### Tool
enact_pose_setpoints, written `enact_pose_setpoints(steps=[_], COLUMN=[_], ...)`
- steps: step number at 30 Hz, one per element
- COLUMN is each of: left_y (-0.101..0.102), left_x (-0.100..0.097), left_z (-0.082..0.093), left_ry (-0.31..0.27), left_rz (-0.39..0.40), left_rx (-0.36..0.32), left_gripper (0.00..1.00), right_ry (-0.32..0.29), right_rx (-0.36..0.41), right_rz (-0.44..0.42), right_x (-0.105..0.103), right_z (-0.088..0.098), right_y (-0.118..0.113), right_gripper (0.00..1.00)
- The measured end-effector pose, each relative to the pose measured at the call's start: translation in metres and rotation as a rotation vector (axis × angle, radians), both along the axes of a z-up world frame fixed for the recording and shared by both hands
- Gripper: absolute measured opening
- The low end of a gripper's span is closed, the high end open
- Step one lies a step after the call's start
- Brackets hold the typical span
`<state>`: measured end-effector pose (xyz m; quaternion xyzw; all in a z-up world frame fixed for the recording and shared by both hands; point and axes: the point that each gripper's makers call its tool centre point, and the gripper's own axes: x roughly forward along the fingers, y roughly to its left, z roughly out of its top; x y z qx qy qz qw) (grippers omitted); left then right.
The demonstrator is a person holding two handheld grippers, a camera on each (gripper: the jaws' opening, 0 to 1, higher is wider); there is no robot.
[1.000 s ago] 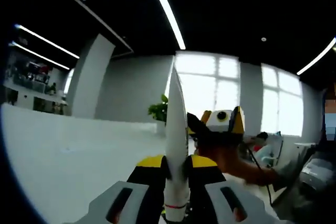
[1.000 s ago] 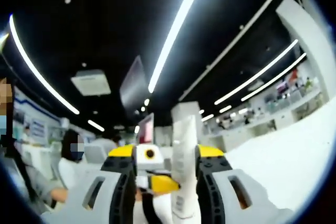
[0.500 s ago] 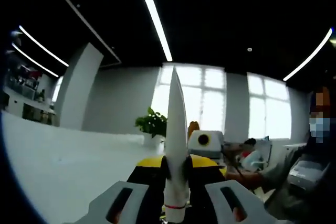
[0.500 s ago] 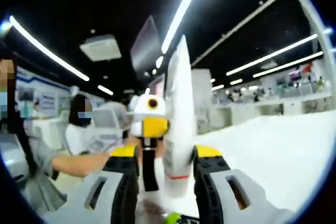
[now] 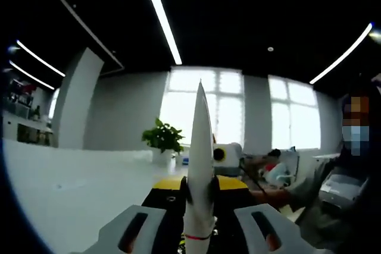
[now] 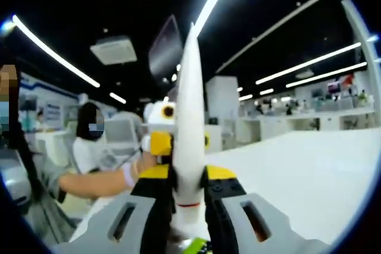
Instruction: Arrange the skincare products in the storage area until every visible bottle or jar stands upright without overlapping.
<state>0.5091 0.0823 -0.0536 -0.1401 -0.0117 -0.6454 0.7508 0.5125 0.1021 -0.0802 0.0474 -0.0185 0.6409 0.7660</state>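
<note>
Our left gripper (image 5: 199, 230) pinches a white tube (image 5: 200, 165), long axis running straight out between the jaws, crimped end farthest. Our right gripper (image 6: 189, 203) clamps another white tube (image 6: 189, 123) likewise, over the white table (image 6: 309, 171) beyond.

Long ceiling strip lights (image 6: 209, 1) glare white against a dark ceiling. Bright windows (image 5: 205, 108) beyond the left jaws wash out, leaving things ahead backlit. Edges bend strongly, and both views look soft and slightly blurred.
</note>
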Motion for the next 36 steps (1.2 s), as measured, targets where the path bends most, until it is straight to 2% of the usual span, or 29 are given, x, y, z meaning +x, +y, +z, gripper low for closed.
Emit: enact_pose_setpoints(steps=[1, 2, 4, 6, 8, 10, 12, 14, 18, 23, 25, 31, 33, 36], left_y=[0.001, 0.006, 0.025, 0.044, 0.050, 0.053, 0.054, 0.055, 0.061, 0.075, 0.079, 0.086, 0.088, 0.090], left_x=[0.001, 0.002, 0.008, 0.017, 0.020, 0.030, 0.033, 0.036, 0.046, 0.060, 0.063, 0.081, 0.085, 0.087], left_z=[0.006, 0.020, 0.045, 0.056, 0.047, 0.039, 0.038, 0.040, 0.037, 0.038, 0.037, 0.022, 0.020, 0.018], left_ry=[-0.003, 0.000, 0.012, 0.036, -0.001, 0.004, 0.016, 0.044, 0.054, 0.077, 0.081, 0.135, 0.138, 0.142], left_rz=[-0.001, 0.007, 0.027, 0.077, 0.154, 0.225, 0.242, 0.235, 0.283, 0.358, 0.385, 0.429, 0.440, 0.460], left_rx=[-0.039, -0.135, -0.296, -0.386, -0.338, -0.296, -0.318, -0.357, -0.351, -0.401, -0.406, -0.400, -0.405, -0.405], left_gripper=[0.18, 0.18, 0.23, 0.25, 0.21, 0.22, 0.22, 0.23, 0.31, 0.38, 0.41, 0.41, 0.41, 0.41], right_ry=[0.024, 0.041, 0.009, -0.015, -0.049, -0.063, -0.116, -0.135, -0.107, -0.120, -0.099, -0.085, -0.057, -0.036], right_rx=[0.000, -0.022, -0.091, -0.122, -0.139, -0.149, -0.199, -0.241, -0.241, -0.246, -0.257, -0.284, -0.257, -0.273], right_rz=[0.022, 0.035, 0.024, 0.020, 0.012, 0.004, -0.015, -0.008, 0.010, 0.003, -0.001, 0.008, 0.006, 0.030], right_x=[-0.002, -0.001, 0.003, 0.009, 0.020, 0.031, 0.045, 0.056, 0.064, 0.077, 0.080, 0.094, 0.099, 0.102], right_z=[-0.002, -0.007, -0.018, -0.022, -0.024, -0.026, -0.035, -0.044, -0.049, -0.052, -0.057, -0.077, -0.073, -0.073], right_y=[0.001, 0.002, 0.006, 0.010, 0.016, 0.020, 0.024, 0.027, 0.030, 0.043, 0.050, 0.058, 0.056, 0.056], right_gripper=[0.16, 0.16, 0.16, 0.15, 0.15, 0.15, 0.15, 0.15, 0.15, 0.15, 0.16, 0.15, 0.16, 0.16])
